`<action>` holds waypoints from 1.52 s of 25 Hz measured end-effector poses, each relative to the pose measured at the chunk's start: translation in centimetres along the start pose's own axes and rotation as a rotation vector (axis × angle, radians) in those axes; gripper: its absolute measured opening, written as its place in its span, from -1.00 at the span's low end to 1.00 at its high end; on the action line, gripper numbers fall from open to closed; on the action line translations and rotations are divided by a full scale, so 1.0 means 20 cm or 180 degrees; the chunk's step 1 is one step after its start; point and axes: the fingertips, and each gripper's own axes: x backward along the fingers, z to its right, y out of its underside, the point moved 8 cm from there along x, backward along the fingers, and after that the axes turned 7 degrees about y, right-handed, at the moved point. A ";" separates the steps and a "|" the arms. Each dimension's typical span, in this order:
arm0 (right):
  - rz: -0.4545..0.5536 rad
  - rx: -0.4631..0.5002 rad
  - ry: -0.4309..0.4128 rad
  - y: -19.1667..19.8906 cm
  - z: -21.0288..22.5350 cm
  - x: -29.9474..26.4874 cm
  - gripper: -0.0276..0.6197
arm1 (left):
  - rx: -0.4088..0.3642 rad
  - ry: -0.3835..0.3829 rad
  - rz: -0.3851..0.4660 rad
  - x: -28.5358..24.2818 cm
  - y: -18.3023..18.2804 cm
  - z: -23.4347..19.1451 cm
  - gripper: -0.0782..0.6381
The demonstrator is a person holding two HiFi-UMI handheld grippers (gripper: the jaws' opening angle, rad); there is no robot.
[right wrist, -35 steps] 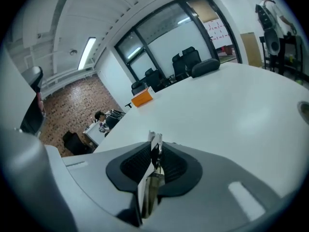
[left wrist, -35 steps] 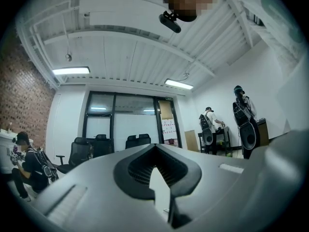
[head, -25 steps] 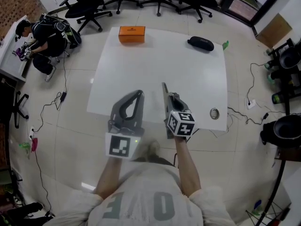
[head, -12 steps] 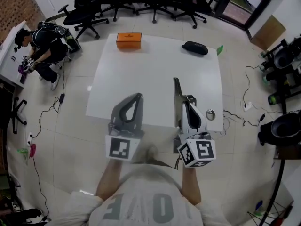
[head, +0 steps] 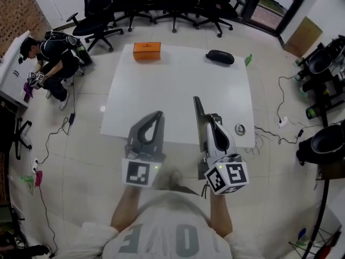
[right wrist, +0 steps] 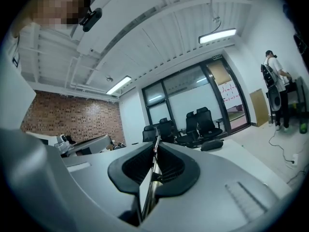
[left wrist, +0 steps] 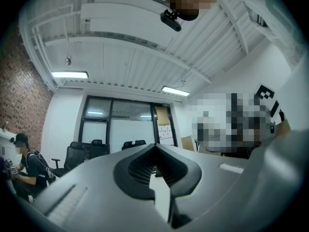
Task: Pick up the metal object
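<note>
R gripper (head: 211, 117) clamps metal strip (head: 197, 112); L gripper (head: 159, 114) closed, empty. Orange box (head: 147, 51), black case (head: 220, 57) lie beyond; ring (maybe) (head: 240, 128) nr table (head: 172, 88) edge.

Bright, even light falls from ceiling strips (right wrist: 217, 35). The white table (head: 178, 90) looks washed out. Both gripper views bend strongly toward dark edges.

table (head: 178, 85): white — plain
box (head: 147, 50): orange
case (head: 220, 56): black
metal object (head: 196, 109): silver-grey
right gripper (head: 212, 117): grey — black-and-white squares on cube (head: 226, 178)
</note>
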 end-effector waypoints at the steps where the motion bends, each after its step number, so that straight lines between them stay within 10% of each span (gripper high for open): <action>1: 0.0007 0.0008 0.0015 0.00 -0.01 0.01 -0.80 | 0.0017 0.0011 0.0001 0.01 0.00 0.00 -0.78; 17: 0.0128 -0.0203 0.0126 0.04 -0.09 0.35 -0.80 | 0.0024 -0.0086 -0.0002 0.36 -0.04 0.07 -0.78; 38: 0.0310 -0.0269 0.0014 0.20 -0.29 2.00 -0.80 | -0.0240 -0.0242 0.0131 1.59 -0.34 1.05 -0.78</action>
